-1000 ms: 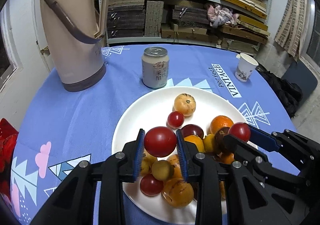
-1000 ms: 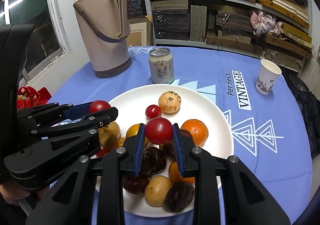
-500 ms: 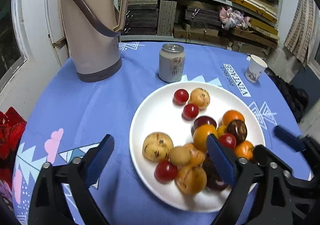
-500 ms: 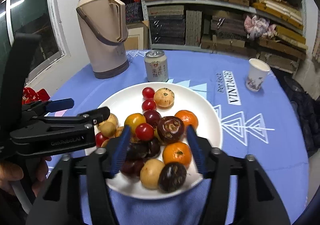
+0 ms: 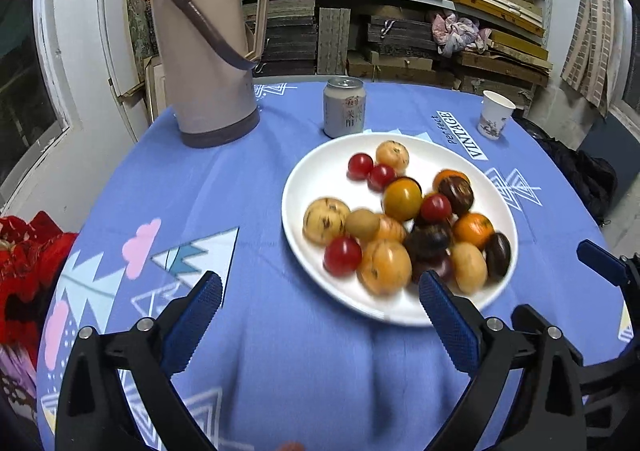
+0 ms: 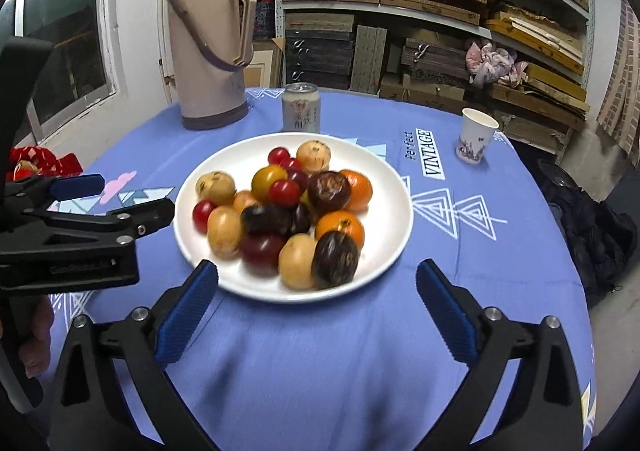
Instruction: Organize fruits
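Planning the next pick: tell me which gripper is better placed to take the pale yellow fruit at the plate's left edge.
Left, probably. The left gripper is open and empty beside the plate, near the pale yellow fruit; the right gripper sits centred before the plate's near rim.

Only readable bit is on the blue patterned tablecloth (image 6: 360,351): "Perfect VINTAGE" (image 6: 430,152), printed just left of the white paper cup (image 6: 476,141). The silver drink can (image 6: 301,107) left of that cup has red characters, too blurry to read.

plate (image 6: 394,187): 1 | can (image 6: 301,108): 1 | paper cup (image 6: 476,141): 1 | thermos (image 6: 210,41): 1 | oranges (image 6: 341,227): 2
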A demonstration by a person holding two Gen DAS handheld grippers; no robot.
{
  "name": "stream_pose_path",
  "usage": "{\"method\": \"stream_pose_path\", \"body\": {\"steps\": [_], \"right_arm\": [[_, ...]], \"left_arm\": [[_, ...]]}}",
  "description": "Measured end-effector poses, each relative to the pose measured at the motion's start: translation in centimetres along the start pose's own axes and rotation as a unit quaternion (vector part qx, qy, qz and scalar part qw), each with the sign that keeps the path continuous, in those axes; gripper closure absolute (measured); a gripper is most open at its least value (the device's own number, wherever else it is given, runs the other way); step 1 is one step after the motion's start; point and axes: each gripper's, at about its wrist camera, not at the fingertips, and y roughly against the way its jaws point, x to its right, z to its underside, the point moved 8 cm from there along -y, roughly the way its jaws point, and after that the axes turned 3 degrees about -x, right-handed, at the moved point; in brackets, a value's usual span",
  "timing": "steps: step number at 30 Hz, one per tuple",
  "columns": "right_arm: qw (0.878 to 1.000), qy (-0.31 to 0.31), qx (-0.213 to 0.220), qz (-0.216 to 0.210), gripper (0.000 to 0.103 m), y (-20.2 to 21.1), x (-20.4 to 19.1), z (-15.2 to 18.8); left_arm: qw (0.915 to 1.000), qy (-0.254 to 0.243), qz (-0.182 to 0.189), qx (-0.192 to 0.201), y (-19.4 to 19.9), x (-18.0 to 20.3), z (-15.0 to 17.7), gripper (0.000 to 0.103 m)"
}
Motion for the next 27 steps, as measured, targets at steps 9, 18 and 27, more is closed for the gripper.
{"method": "stream_pose_path", "body": {"steps": [9,18,27], "right_arm": [[1.0,0.002,0.004,0.004,0.005,2.5,-1.1,1.8],[1.0,-0.012,-0.004,0.017,0.005,3.5,-0.9,3.6],[1.0,-0.014,-0.005,0.025,0.005,4.1,-0.9,4.3]], "left_arm": [[0.9998,0.005,0.018,0.006,3.4,0.2,3.3,0.004],[0.9999,0.001,0.012,0.005,4.2,0.3,4.8,0.004],[0.9995,0.005,0.03,0.005,4.7,0.6,5.5,0.004]]}}
